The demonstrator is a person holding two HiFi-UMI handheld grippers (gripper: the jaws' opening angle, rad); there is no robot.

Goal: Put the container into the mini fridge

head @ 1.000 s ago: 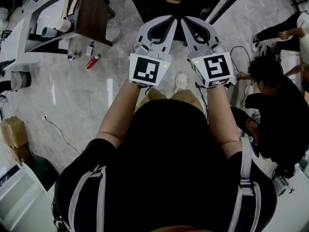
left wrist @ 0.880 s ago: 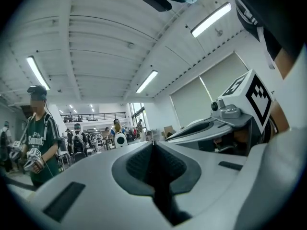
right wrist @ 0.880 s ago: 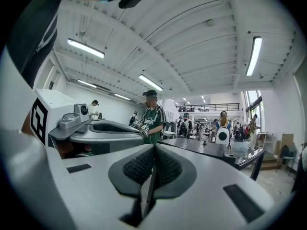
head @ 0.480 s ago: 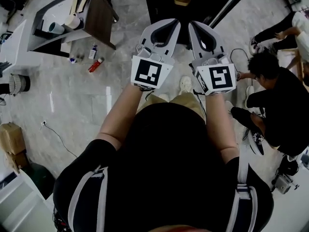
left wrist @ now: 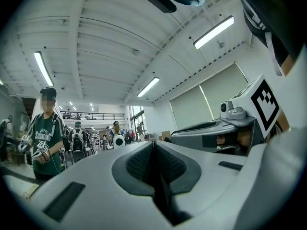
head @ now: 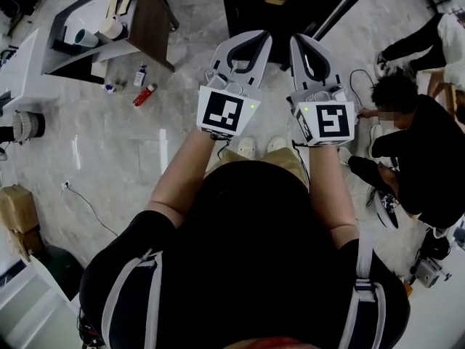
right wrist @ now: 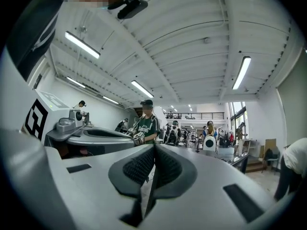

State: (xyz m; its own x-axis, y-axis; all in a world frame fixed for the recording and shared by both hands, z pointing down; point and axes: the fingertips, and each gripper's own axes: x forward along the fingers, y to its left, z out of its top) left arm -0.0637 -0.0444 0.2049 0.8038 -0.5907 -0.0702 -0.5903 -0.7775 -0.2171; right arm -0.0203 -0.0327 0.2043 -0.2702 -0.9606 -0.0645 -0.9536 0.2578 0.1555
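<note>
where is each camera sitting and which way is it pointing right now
Head view: on the person's head, facing steeply down at the floor; shows their torso, forearms, left gripper and right gripper.
Left gripper view: rides the left gripper, looks along its shut, empty jaws across the hall and ceiling; right gripper at right.
Right gripper view: rides the right gripper, same outlook past shut, empty jaws; left gripper at left.
Shared: both gripper views catch the person in a green shirt.
</note>
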